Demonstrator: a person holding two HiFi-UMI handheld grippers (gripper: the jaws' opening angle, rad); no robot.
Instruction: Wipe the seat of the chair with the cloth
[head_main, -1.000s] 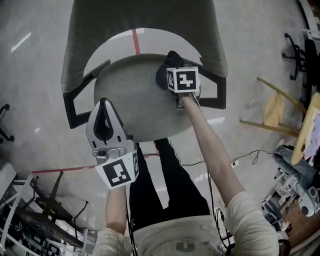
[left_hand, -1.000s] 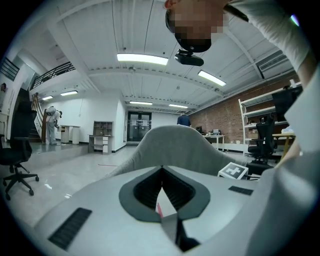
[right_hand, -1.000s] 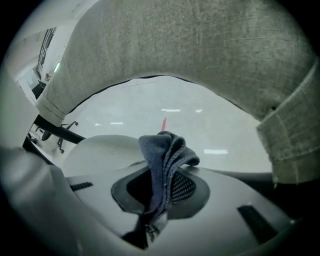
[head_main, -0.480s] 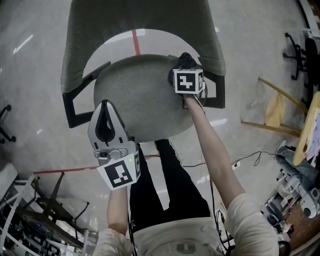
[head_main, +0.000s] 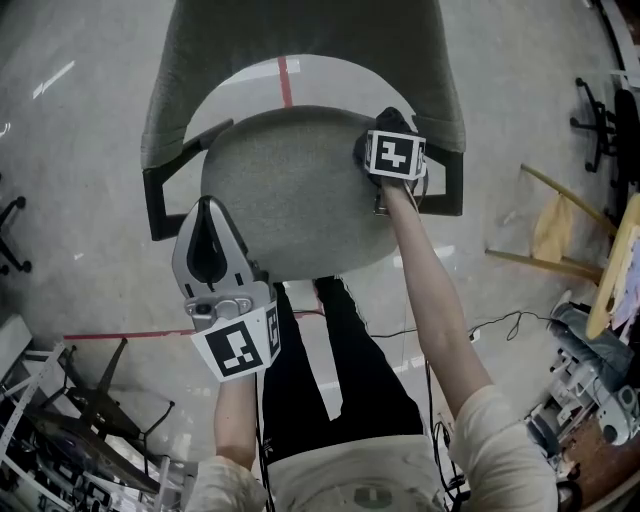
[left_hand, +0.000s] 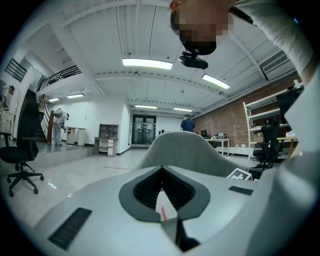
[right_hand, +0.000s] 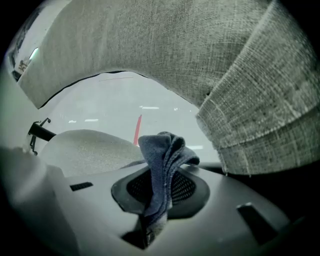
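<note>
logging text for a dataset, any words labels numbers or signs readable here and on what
No readable words or numbers in any view.
Left gripper cube: black-and-white square marker pattern, no letters.
Right gripper cube: likewise, pattern only.
Cloth, chair seat: no label showing.

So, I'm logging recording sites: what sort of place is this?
Probably an open-plan lab or workshop office: a brick wall, desks with monitors, a rolling office chair and a polished floor marked with red tape.
</note>
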